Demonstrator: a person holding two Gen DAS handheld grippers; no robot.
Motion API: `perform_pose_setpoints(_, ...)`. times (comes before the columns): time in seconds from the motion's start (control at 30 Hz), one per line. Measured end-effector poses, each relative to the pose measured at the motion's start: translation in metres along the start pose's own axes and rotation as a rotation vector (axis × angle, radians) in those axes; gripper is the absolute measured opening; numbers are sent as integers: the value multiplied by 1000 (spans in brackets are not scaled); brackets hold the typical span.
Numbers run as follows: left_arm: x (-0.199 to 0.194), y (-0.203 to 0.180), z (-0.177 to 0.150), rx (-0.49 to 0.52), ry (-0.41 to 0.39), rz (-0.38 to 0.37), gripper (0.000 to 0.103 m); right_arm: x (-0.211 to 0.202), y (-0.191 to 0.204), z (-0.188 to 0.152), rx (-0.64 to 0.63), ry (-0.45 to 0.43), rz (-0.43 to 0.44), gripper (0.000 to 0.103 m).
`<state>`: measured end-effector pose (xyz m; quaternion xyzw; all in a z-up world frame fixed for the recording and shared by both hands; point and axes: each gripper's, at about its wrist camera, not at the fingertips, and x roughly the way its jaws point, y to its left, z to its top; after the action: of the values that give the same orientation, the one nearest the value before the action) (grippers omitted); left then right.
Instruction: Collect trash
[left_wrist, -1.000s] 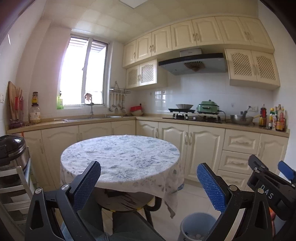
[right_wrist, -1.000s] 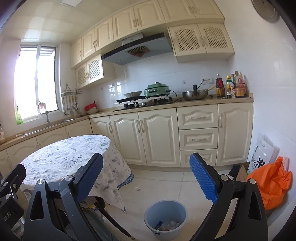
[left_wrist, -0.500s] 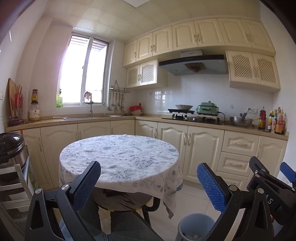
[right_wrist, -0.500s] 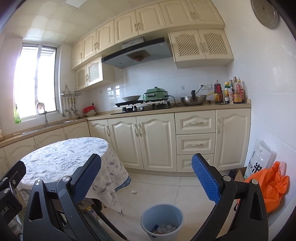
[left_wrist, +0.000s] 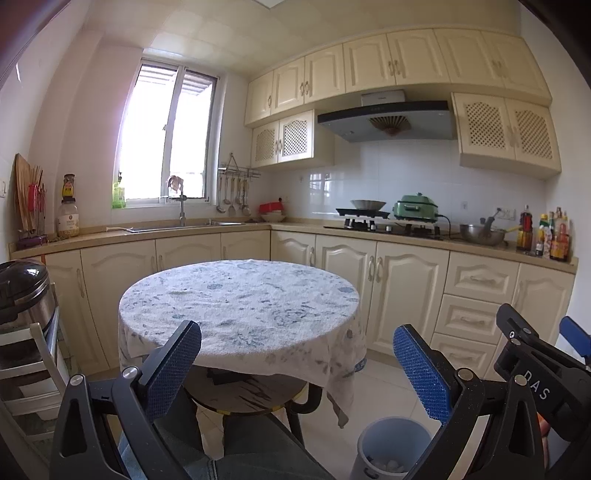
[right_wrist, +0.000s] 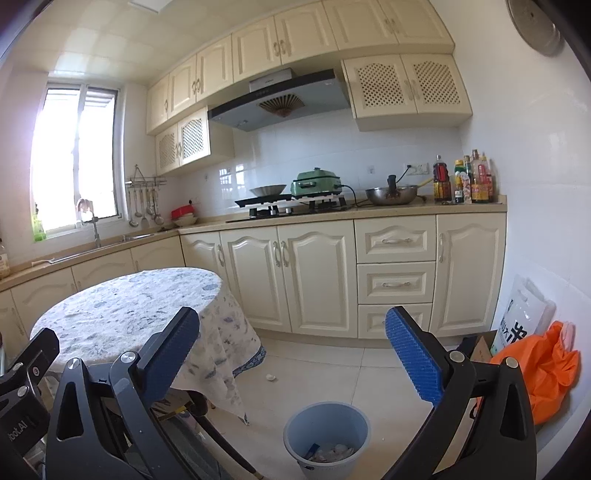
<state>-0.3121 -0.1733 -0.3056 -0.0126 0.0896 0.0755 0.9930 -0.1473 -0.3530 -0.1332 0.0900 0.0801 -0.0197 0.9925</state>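
- On the far left a dark, shiny metal pot (left_wrist: 22, 291) sits on a white slatted rack (left_wrist: 33, 354) against the cream cabinets.
- Along the back wall a bright window (left_wrist: 166, 136) stands above the steel sink and tap (left_wrist: 181, 206), with ladles hanging on a rail (left_wrist: 232, 195) beside it.
- The round table under a white-and-blue flowered cloth (left_wrist: 240, 299) fills the middle of the room; its top is bare cloth.
- The left hand-held gripper (left_wrist: 295, 363) is level in front of that table, its blue-padded jaws spread wide with nothing between them.
- Below it, at the bottom edge, a person's dark trouser leg (left_wrist: 258, 446) shows.
- The small pale-blue plastic trash bin (right_wrist: 327, 435) stands on the tiled floor just right of the table's hanging cloth, with crumpled white scraps and a bit of blue wrapper lying inside.
- A small white scrap (right_wrist: 270, 377) lies on the floor tiles beyond the bin, near the cloth's hem.
- The right hand-held gripper (right_wrist: 291, 358) hangs above and in front of the bin; its jaws have just been opening and stand wide apart, empty.
- Behind, a green lidded electric pot (right_wrist: 316, 182) and a steel bowl (right_wrist: 391, 195) rest on the counter, with sauce bottles (right_wrist: 465, 179) in the corner.
- On the far right an orange plastic bag (right_wrist: 539, 369) slumps on the floor against the wall, beside a white printed bag (right_wrist: 524, 314).
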Motion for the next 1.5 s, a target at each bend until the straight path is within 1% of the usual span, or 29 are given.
perform_pose_setpoints(0.73,3,-3,-2,6,31,6,102,8,7,-3,-21,41,17,102)
perform_pose_setpoints(1.5,2,-3,-2,-4,52,12,102,8,9,-5,-29,42,21,102)
